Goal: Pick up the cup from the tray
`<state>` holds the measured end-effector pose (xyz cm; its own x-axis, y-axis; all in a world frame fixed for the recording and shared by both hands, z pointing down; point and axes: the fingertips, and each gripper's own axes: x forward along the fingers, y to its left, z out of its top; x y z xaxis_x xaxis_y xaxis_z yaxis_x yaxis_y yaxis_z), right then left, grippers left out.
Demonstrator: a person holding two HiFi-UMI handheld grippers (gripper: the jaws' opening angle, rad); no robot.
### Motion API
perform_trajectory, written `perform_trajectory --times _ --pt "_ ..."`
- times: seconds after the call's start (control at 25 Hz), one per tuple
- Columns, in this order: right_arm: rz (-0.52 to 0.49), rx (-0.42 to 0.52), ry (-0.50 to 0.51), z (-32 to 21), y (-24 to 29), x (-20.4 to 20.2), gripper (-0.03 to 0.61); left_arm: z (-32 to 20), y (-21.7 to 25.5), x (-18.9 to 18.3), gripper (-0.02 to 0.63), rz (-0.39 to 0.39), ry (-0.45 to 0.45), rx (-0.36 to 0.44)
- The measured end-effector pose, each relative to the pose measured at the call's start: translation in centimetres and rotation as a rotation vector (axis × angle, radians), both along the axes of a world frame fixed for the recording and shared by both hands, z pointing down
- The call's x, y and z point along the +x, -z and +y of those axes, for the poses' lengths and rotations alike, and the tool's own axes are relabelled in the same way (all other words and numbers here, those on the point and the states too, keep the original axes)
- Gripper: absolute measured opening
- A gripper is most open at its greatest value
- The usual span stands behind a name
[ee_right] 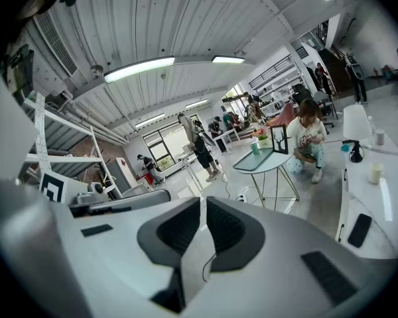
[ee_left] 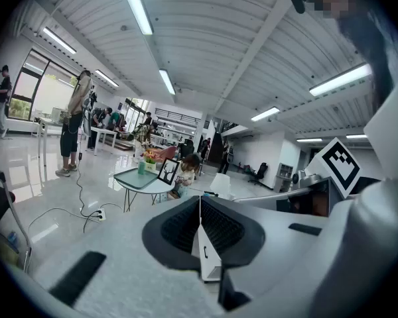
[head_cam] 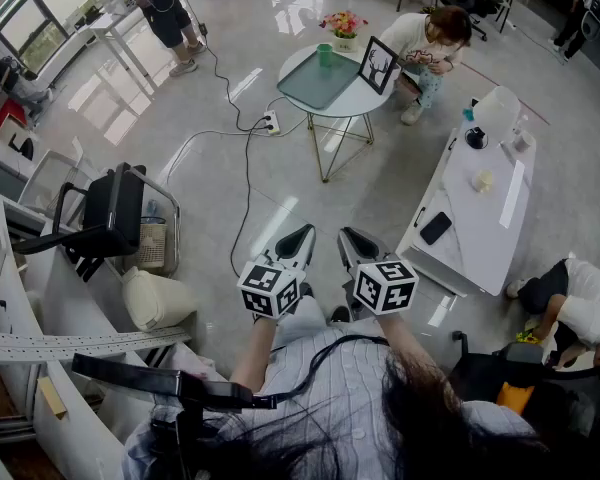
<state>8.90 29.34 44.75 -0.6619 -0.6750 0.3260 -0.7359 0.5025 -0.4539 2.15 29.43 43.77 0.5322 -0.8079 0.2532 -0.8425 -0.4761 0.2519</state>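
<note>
Cup (head_cam: 324, 54) on tray (head_cam: 313, 86) at table's (head_cam: 356, 98) far edge; left gripper (head_cam: 297, 241), right gripper (head_cam: 359, 243) held well back, jaws pressed together pending approach

I see a framed deer picture (head_cam: 378, 64) beside a crouching person (head_cam: 430, 43), and a black phone (head_cam: 435, 228) on a white desk (head_cam: 477, 236).

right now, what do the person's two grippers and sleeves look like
Both the left gripper and the right gripper have pale grey bodies with black, ribbed, wedge-shaped jaws. Each carries a white cube printed with black square markers. The person wears a pale striped shirt with a thin black cord across it.
</note>
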Motion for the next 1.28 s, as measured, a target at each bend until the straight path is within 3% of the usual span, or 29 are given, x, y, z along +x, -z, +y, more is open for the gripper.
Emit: perform_trajectory --times 0.84,1.28 --pt "-0.037 0.016 -0.002 -0.6 -0.1 0.7 0.048 0.7 -0.7 0.1 0.017 -0.028 0.02 -0.011" --pt "-0.028 0.014 0.003 -3.8 -0.3 1.0 0.048 -2.7 -1.1 1.0 0.017 -0.032 -0.009 -0.026"
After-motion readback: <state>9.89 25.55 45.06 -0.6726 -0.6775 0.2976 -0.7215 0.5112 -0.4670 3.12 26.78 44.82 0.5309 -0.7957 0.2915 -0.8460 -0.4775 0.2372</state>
